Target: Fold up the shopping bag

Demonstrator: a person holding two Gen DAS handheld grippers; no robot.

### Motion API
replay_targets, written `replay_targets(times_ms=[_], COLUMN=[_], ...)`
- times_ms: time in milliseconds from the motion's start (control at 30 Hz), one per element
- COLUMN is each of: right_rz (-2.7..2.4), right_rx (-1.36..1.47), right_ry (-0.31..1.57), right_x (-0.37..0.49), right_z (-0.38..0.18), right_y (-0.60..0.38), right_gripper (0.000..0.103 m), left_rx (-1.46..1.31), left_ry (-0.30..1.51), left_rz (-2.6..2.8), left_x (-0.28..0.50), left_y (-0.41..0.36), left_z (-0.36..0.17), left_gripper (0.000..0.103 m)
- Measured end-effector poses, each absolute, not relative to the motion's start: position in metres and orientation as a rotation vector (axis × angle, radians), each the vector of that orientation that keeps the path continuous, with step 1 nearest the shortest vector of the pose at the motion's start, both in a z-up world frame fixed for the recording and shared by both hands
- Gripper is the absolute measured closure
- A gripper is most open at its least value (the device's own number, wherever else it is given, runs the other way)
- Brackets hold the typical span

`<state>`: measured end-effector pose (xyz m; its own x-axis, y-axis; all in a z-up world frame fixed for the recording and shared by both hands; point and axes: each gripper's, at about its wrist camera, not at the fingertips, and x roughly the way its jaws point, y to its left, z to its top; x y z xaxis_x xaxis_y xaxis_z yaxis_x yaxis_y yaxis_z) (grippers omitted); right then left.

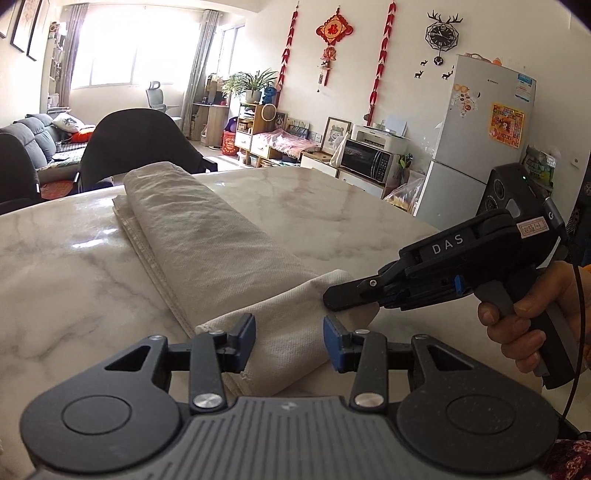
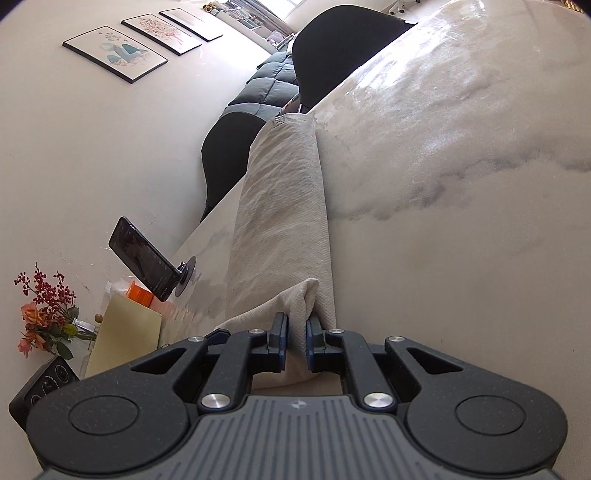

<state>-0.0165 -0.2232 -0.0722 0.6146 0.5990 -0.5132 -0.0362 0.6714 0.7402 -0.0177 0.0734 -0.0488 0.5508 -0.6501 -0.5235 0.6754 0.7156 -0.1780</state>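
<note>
The right tool (image 2: 296, 341), clamped on the near corner of a long-folded canvas shopping bag (image 1: 207, 236) on the marble worktop (image 1: 369, 221), holds it mid-fold while the left tool (image 1: 290, 341), pads apart, straddles the near end, likely poised to grip before folding it toward the worktop's far edge, in a sunlit living room.

A marble-patterned table (image 1: 332, 206) fills the foreground of a sunlit living room, dark chairs (image 1: 136, 144) drawn up at its far edge and a grey sofa (image 1: 33, 136) beyond. A white refrigerator (image 1: 484, 122) stands beside a microwave (image 1: 365, 158), beneath a black antlered wall clock (image 1: 443, 35) and red hanging ornaments (image 1: 334, 31). Three framed prints (image 2: 144, 44) line another wall; a phone (image 2: 142, 254) on a stand sits at the table's edge near a flower arrangement (image 2: 44, 317)
</note>
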Motion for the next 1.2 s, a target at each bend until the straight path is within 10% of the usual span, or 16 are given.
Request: replay_targets(times_ms=[733,1200], right_rz=[0.417,0.418], right_rx=[0.330,-0.249], right_ry=[0.746,0.543], right_x=[-0.035,-0.051], right_z=[-0.036,-0.021], right_y=[-0.203,-0.144], right_gripper=[0.072,0.080], left_rx=[0.077,0.088], left_ry=[0.612,0.609], left_rz=[-0.797,-0.796], left_x=[-0.016,-0.016], left_y=[0.071,0.069], left_z=[-0.054,-0.054], left_gripper=[0.060,0.060])
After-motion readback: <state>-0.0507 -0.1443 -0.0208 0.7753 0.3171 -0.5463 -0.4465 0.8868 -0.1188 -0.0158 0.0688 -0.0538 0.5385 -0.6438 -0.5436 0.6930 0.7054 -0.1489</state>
